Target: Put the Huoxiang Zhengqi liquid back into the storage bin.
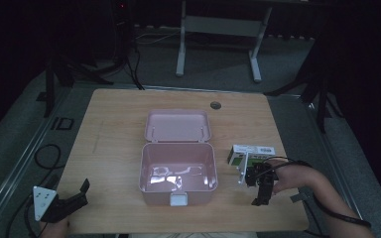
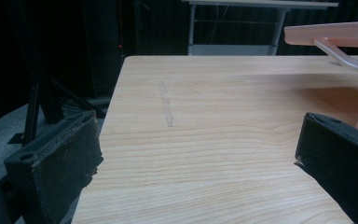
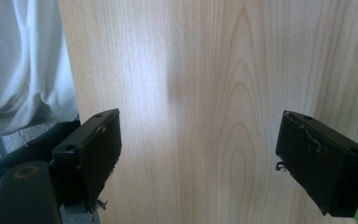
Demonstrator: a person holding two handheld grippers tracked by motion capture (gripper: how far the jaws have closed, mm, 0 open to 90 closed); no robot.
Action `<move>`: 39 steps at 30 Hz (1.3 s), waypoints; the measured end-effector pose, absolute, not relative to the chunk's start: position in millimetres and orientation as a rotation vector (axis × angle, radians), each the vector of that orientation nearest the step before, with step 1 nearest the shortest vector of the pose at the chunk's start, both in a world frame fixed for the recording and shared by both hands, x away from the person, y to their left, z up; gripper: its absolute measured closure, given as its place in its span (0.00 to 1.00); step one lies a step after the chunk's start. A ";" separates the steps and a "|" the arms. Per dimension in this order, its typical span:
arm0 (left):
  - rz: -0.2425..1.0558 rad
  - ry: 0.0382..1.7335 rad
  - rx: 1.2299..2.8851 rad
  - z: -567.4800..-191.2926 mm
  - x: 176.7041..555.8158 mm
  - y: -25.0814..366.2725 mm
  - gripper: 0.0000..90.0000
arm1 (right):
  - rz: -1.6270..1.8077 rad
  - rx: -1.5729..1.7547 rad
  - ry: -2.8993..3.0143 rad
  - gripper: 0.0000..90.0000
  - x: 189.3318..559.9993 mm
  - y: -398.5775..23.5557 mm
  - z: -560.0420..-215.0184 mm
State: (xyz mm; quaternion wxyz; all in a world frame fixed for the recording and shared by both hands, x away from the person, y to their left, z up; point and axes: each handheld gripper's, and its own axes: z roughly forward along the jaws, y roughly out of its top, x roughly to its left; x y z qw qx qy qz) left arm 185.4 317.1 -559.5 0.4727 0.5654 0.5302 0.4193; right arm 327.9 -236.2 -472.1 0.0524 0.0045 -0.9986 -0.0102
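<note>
1. The bench [image 1: 114,129] is a rounded-corner slab of pale wood with long straight grain; it takes up the middle of the high view.
2. A pink plastic box [image 1: 177,173] stands at the centre of the frame, rectangular with softened corners. Its glossy inside reflects light, and a small white latch sits on its near wall.
3. The box's lid [image 1: 177,125] lies hinged back flat behind it, toward the upper middle of the frame.
4. A small carton [image 1: 250,154], white on top with a green face and a barcode, lies right of centre, just beside the box.
5. The right tool [image 1: 259,186] is in the lower right of the frame, just below the carton. Its matte black jaws stand wide apart over bare wood in the right gripper view, with nothing between them.
6. The left tool [image 1: 72,201] sits at the lower left corner of the bench, well apart from the box. It carries a grey three-cornered plate, and its padded black jaws are likewise spread with nothing held.
</note>
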 end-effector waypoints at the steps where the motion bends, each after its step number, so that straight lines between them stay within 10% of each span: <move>1: 1.026 1.298 1.384 -559.5 185.5 317.1 0.00 | -0.034 0.011 -3.037 0.15 327.8 -235.1 -471.0; 39: 1.022 1.298 1.394 -559.6 185.6 316.6 0.00 | -0.052 0.037 -3.136 0.21 367.0 -244.3 -395.5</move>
